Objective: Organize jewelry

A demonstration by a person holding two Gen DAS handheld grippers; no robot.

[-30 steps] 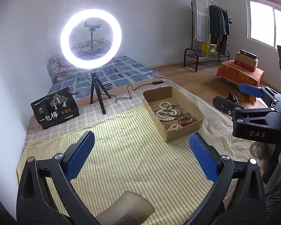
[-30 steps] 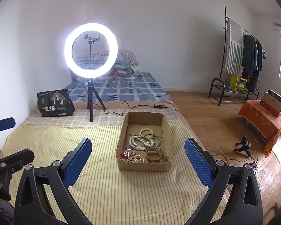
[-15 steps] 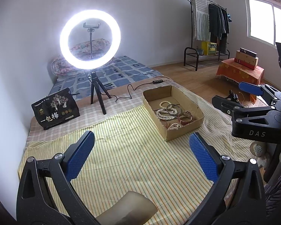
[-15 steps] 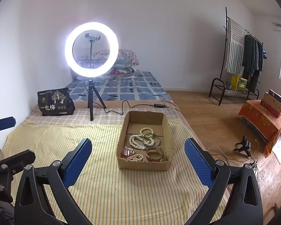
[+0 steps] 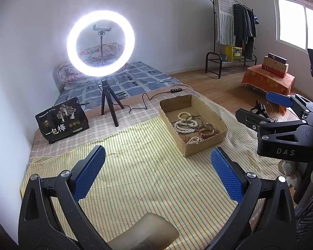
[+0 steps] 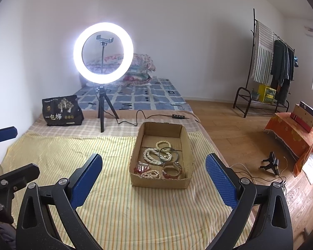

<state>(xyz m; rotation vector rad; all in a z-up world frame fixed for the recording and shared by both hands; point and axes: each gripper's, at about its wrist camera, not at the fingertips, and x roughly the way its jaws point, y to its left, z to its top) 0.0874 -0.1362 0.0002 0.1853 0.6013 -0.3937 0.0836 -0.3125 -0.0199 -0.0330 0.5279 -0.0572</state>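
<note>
A shallow cardboard box [image 6: 135, 182] [image 5: 200, 149] rests on the yellow striped cloth [image 6: 52, 156] [image 5: 135, 166] and holds a heap of jewelry. Inside lie white pearl strands [image 6: 153, 156] [image 5: 184, 126], a dark bangle [image 6: 168, 154], a brown watch [image 6: 173, 169] [image 5: 206, 130] and a small red piece [image 6: 141, 167]. My right gripper [image 6: 154, 176] hovers open just in front of the box, nothing between its blue pads. My left gripper [image 5: 157, 169] is open over bare cloth, the box ahead to its right. Each gripper also shows at the edge of the other's view.
A lit ring light on a tripod [image 6: 103, 54] [image 5: 101, 45] stands behind the cloth, its cable [image 6: 135, 118] trailing to the right. A black printed bag [image 6: 61, 111] [image 5: 62, 120] sits at the back left. Wooden floor, a clothes rack [image 6: 269, 62] and an orange-covered stand [image 6: 294, 139] lie to the right.
Both views have shifted only slightly. The grippers stay open and the box and jewelry have not moved.
</note>
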